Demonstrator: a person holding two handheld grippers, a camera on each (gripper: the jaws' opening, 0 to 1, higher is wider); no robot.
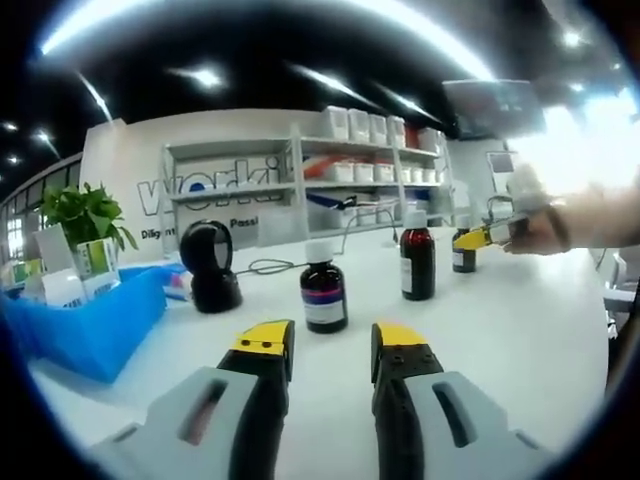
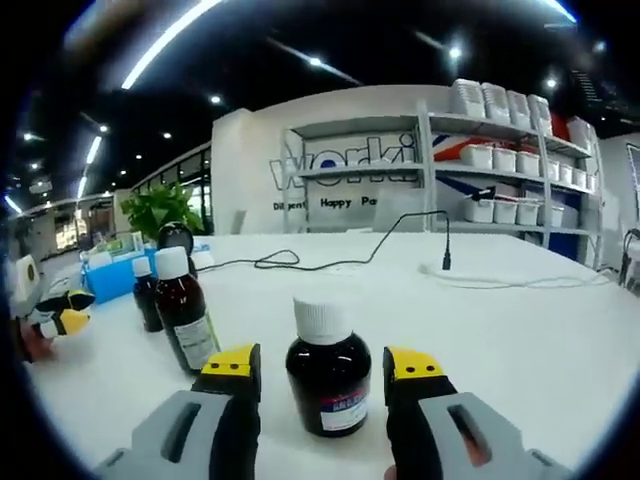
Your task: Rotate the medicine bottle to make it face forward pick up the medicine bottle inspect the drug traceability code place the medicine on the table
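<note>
Three dark brown medicine bottles with white caps stand on the white table point(image 1: 520, 340). In the left gripper view my left gripper point(image 1: 332, 340) is open, just short of the nearest small bottle point(image 1: 323, 292). A taller bottle point(image 1: 417, 258) stands further right. Beyond it the far small bottle point(image 1: 463, 250) stands at the tips of my right gripper point(image 1: 485, 236). In the right gripper view that bottle point(image 2: 328, 380) stands upright between the open jaws of my right gripper point(image 2: 320, 365), with a small gap on each side. The tall bottle point(image 2: 185, 320), the other small bottle point(image 2: 147, 293) and my left gripper point(image 2: 60, 312) are at the left.
A black scanner point(image 1: 208, 265) with a black cable point(image 2: 350, 255) stands on the table beside a blue bin point(image 1: 90, 320) and a green plant point(image 1: 85, 215). Shelves with white boxes point(image 1: 360, 150) line the wall behind. A person's hand point(image 1: 540, 225) holds the right gripper.
</note>
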